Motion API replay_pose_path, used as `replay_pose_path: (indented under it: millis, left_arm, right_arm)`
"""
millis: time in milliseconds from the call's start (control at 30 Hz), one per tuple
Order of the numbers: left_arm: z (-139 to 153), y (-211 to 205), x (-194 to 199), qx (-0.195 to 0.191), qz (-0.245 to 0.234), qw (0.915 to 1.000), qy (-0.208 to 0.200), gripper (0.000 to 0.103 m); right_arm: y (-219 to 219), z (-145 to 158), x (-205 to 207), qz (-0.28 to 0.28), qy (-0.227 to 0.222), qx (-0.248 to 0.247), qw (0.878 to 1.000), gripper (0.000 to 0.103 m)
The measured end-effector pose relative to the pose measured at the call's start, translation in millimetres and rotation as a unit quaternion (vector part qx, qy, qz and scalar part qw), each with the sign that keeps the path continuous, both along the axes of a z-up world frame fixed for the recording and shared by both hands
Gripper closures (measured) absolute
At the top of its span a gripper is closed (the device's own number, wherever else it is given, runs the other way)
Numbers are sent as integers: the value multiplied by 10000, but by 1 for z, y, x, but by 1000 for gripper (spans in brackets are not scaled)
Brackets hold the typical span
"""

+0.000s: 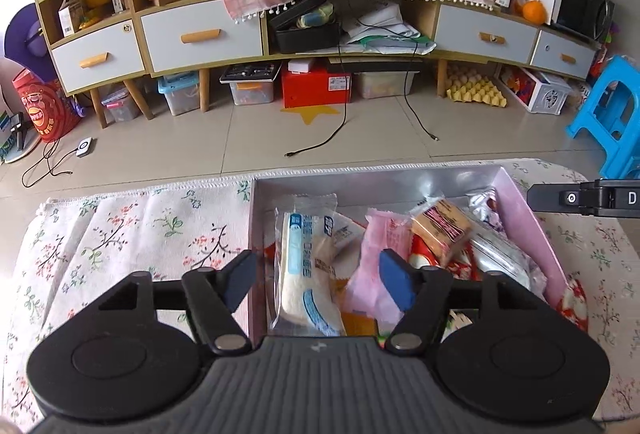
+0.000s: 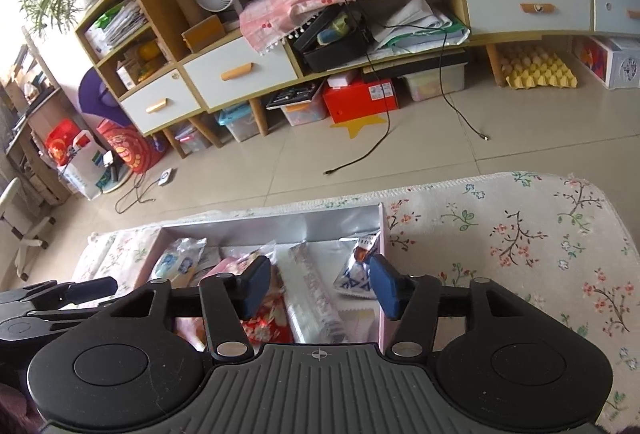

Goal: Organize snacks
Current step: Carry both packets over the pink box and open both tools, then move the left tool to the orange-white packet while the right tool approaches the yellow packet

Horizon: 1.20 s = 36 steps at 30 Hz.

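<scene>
- Presently your left gripper (image 1: 318,284) hangs with its blue pads (image 1: 396,284) spread apart and nothing between them, straddling the near-left wall of the box (image 1: 520,201).
- Your right gripper (image 2: 316,286) is likewise spread and unloaded, over the box's right end.
- Inside the box lie the snacks: a white-and-blue packet (image 1: 304,274) at its left, a pink packet (image 1: 374,258) beside that, a tan wafer pack (image 1: 440,230) toward its right.
- The box sits on a floral cloth (image 1: 120,234).
- Step in hand, as a judgement: sorting near its end or selecting within the box; the next move calls for choosing one packet and lowering onto it.
- Hidden: the box's near edge, behind both gripper bodies; most labels are unreadable.
</scene>
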<state>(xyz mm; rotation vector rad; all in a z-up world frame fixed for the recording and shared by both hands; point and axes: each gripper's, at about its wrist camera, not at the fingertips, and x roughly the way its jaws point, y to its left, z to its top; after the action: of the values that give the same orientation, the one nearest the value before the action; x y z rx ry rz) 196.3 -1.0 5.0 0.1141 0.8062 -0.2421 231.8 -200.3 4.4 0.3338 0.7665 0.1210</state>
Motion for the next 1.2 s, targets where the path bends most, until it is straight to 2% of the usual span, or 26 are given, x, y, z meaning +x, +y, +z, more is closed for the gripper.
replay_pose_path:
  millis: [100,267,333,533,700,1000,1200]
  left_arm:
    - [6,1,-11,-25,-21,10000,6,30]
    - [16,1,-32,-86,-76,9999,8,21]
    - [19,2,-41,-112,-107,9999,15,19]
    - [25,7,-66,-76,-169,9998,30,9]
    - [25,14,-88,29,-193,9998,15,0]
    - [14,46,-111,-25,94,9999,114,0]
    - [-4,79,-119,-240,389,9987,242,0]
  right_arm:
    - [2,11,-14,53,-40,-14,10000,34]
    - [7,29,-38,170,-85,5,9998,27]
    - [11,36,-48,212,-96,-5,9997,19]
    - [24,46,-78,382,-110,-16,9992,11]
    - [34,44,-101,372,54,-47,9993,9]
    - [55,20,-138,358,440,-65,9984,8]
    - [70,0,-151,326,543,-13,9980,8]
